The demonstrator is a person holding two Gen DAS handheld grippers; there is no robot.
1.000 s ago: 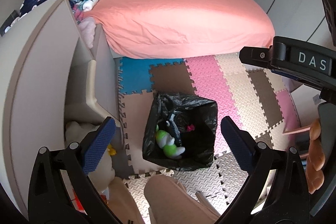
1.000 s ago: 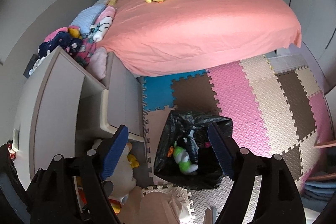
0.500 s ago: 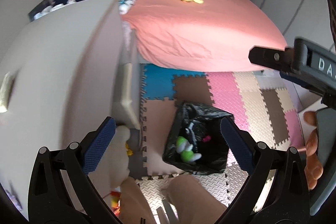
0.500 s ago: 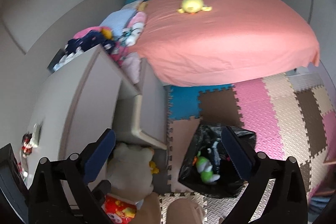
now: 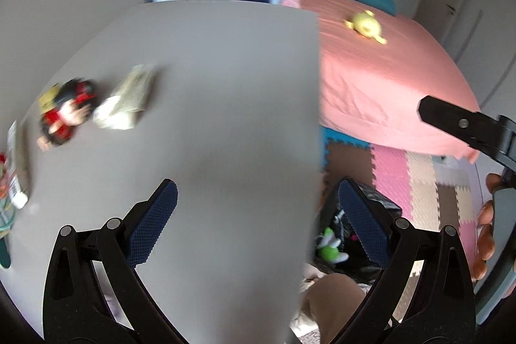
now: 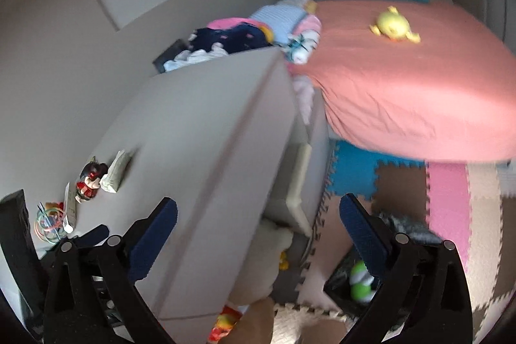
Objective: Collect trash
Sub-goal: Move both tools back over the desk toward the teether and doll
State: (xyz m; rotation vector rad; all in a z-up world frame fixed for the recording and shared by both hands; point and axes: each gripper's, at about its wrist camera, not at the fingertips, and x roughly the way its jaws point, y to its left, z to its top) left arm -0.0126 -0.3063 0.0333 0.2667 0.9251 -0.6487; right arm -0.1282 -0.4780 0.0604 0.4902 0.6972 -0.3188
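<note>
- My left tongs (image 5: 254, 228) are spread wide with nothing between the blue pads; they hang over the bare grey top of the dresser (image 5: 209, 105).
- My right tongs (image 6: 258, 234) are spread just as wide and are empty too. In the right wrist view they straddle the front edge of the dresser, with the floor mats on the lower right.
- The nearest piece I judge to be trash is the crumpled pale wrapper (image 5: 124, 100), lying on the dresser top in the left middle of the left wrist view. That puts it up and to the left of my left tongs, well apart from the pads.
- The picture is blurred, but its long axis seems to run from lower left to upper right, so I would have to roll the wrist to close across its narrow side.
- A small red and black doll (image 5: 66, 112) lies just beside the wrapper on its left. It looks like a toy, not trash, so I should come in from the right side.
- In the right wrist view the wrapper (image 6: 117, 171) sits far off at the left edge, so I judge my left hand the nearer one.
- The black trash bag (image 5: 351, 240) stands open on the floor at the lower right, behind my left tongs' right pad, with a green and white thing already in it. The wrapper has to travel that way.
</note>
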